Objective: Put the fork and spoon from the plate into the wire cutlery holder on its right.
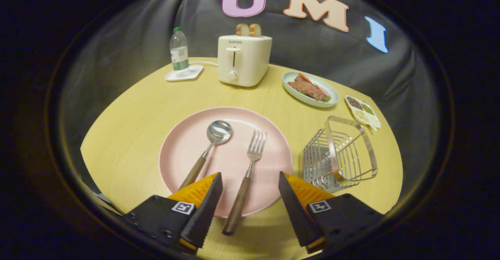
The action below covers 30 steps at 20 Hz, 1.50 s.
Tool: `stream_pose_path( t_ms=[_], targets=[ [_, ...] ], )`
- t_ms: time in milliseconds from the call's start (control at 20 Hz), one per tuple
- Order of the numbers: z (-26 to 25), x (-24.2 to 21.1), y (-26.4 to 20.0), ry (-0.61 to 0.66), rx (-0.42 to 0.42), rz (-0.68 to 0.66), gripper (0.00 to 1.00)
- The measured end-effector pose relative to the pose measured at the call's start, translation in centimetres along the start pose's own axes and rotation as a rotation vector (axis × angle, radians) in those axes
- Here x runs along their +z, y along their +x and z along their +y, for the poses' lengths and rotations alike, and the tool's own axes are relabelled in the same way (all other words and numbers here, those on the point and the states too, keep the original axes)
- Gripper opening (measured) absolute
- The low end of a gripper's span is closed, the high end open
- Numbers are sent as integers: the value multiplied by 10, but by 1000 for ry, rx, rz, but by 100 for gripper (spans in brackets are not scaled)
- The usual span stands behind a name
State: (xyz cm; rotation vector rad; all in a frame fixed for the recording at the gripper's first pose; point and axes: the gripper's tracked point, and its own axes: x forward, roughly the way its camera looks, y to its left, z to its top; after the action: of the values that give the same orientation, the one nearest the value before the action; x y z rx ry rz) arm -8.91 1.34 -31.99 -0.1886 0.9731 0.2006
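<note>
A pink plate (183,150) lies on the wooden table just ahead of my fingers. On it lie a spoon (209,145) to the left and a fork (250,166) to the right, both with brown wooden handles pointing toward me. The fork's handle runs off the plate's near rim and lies between my two fingers, untouched. My gripper (250,182) is open, with its left finger over the spoon handle's end. The wire cutlery holder (340,154) stands on the table right of the plate, with nothing in it.
A cream toaster (244,59) with two bread slices stands at the back. A water bottle (179,51) on a white coaster is to its left. An oval dish of food (310,88) and a small divided seasoning dish (363,111) sit beyond the holder.
</note>
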Motion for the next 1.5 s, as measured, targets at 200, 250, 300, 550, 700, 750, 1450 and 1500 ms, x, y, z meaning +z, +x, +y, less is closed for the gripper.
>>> stream_pose_path(
  t_ms=[200, 250, 300, 550, 700, 750, 1450, 1500],
  targets=[
    [4, -4, 7, -36, -10, 48, 58],
    [1, -8, 10, -42, -19, 61, 51],
    [2, -10, 11, -36, -17, 76, 44],
    [-2, -12, 13, 11, -11, 119, 11],
    [-5, -6, 7, 28, 6, 126, 10],
    [-3, -6, 2, 39, 26, 138, 10],
    [-63, 37, -75, -70, 140, 143, 10],
    [-72, 39, -78, -74, 142, 149, 10]
  ],
)
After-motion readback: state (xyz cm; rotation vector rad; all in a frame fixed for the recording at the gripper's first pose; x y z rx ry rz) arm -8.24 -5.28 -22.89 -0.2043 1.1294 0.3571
